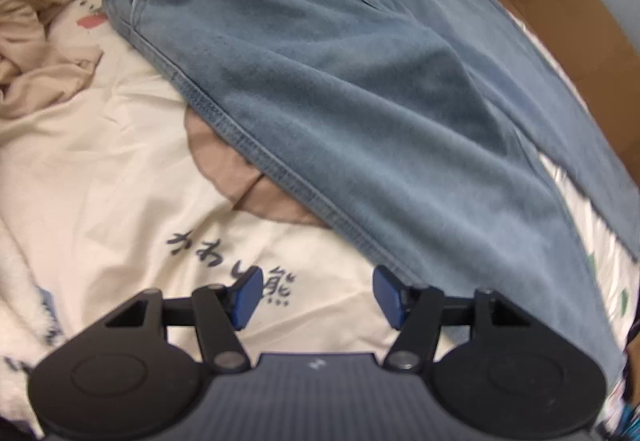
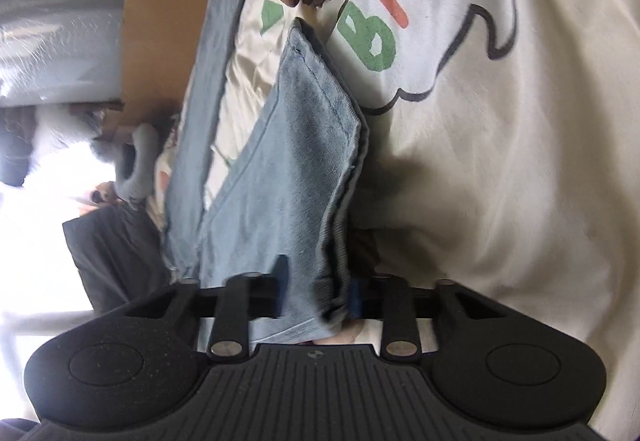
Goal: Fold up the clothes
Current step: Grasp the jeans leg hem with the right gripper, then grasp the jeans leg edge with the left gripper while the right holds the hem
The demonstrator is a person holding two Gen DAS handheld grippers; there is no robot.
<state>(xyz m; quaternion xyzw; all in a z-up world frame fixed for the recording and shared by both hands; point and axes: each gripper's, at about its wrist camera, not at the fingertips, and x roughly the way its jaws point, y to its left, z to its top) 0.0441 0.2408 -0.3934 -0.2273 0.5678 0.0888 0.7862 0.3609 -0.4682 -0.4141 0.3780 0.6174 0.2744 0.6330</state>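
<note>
right gripper [image 2: 316, 295] pinching jeans [image 2: 296, 169], pads half hidden

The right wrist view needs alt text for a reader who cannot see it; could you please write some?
The right gripper is shut on the edge of light blue denim trousers lying on a cream bedsheet printed with colourful letters. Cardboard boxes stand beyond.

both wrist views close, angled down — share jeans [image 1: 360, 89] [image 2: 288, 169]
</note>
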